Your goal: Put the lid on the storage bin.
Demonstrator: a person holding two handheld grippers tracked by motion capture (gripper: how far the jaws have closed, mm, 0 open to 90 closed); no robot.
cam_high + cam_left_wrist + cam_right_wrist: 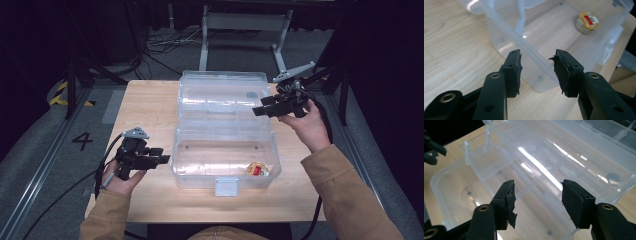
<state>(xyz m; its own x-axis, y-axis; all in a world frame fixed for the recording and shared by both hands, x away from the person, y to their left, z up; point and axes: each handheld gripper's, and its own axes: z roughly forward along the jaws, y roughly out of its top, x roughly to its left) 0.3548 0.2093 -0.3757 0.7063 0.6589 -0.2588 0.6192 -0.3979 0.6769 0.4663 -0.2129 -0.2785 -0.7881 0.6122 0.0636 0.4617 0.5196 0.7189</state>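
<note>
Currently both grippers empty, jaws apart — left gripper [165, 159] just beside clear plastic box [200, 175], right gripper [258, 110] at its opened lid [220, 95]; small tin [257, 169] inside.

A pale wooden table [150, 107]; on it stands a clear plastic box [225, 172], its lid [222, 95] open.

Clear plastic box [225, 160] on the wooden table, lid [222, 95] swung fully open behind. Holds a small round tin [257, 170] in the front right corner.
</note>
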